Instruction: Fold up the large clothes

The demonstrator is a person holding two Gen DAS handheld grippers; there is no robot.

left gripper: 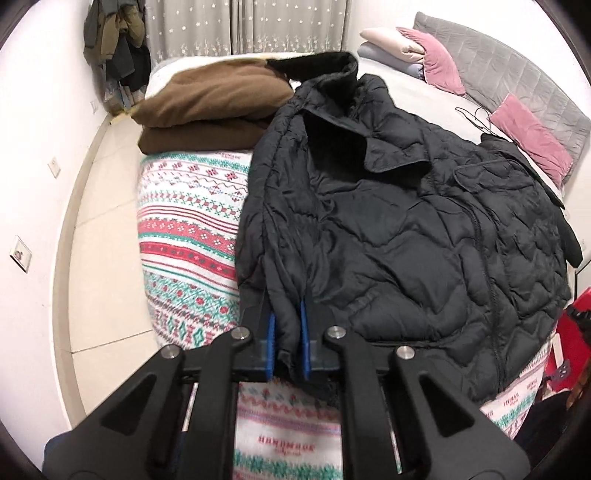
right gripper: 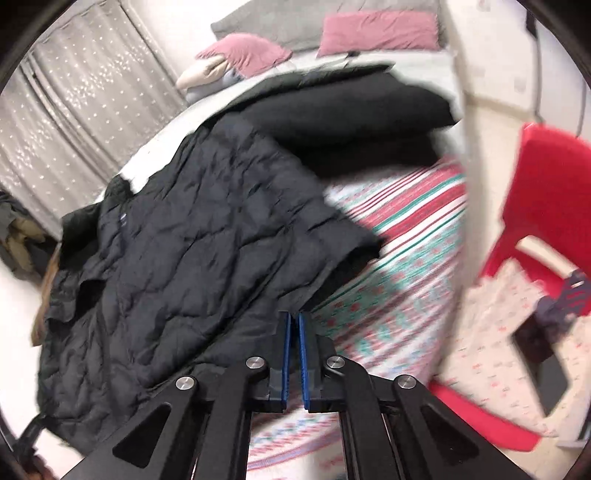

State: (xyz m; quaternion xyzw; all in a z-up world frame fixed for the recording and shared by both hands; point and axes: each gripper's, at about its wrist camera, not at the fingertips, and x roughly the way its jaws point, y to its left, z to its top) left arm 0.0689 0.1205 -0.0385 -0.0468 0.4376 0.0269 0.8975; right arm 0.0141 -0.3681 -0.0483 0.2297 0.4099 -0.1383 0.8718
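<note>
Left wrist view: left gripper (left gripper: pixel 287 314) low in the middle, blue pads (left gripper: pixel 270 334) pinching a bunched fold of the black quilted jacket (left gripper: pixel 406 229) at its near edge, fabric hanging down between the pads. Jacket spread over the patterned red, green and white blanket (left gripper: pixel 188 221) on the bed, collar turned open toward the far side, a dark furry hood (left gripper: pixel 317 64) at the top. Beside the jacket on the left, touching it, a folded brown garment (left gripper: pixel 207 110) in a stack. Farther back on the right, pink pillows (left gripper: pixel 528 140) against a grey headboard (left gripper: pixel 517 74), with pale folded bedding near them. Grey curtain (left gripper: pixel 243 26) behind, dark clothes hanging in the left corner, pale tiled floor along the left. Right wrist view, blurred: right gripper (right gripper: pixel 294 319) low in the middle, blue pads (right gripper: pixel 286 354) pressed almost together, nipping a thin corner of the same black quilted jacket at their tips. Jacket stretching away to the left and up, another dark folded piece (right gripper: pixel 351 110) lying beyond it. Patterned blanket on the right of the jacket, a red plastic chair (right gripper: pixel 546 206) at the right edge.
</note>
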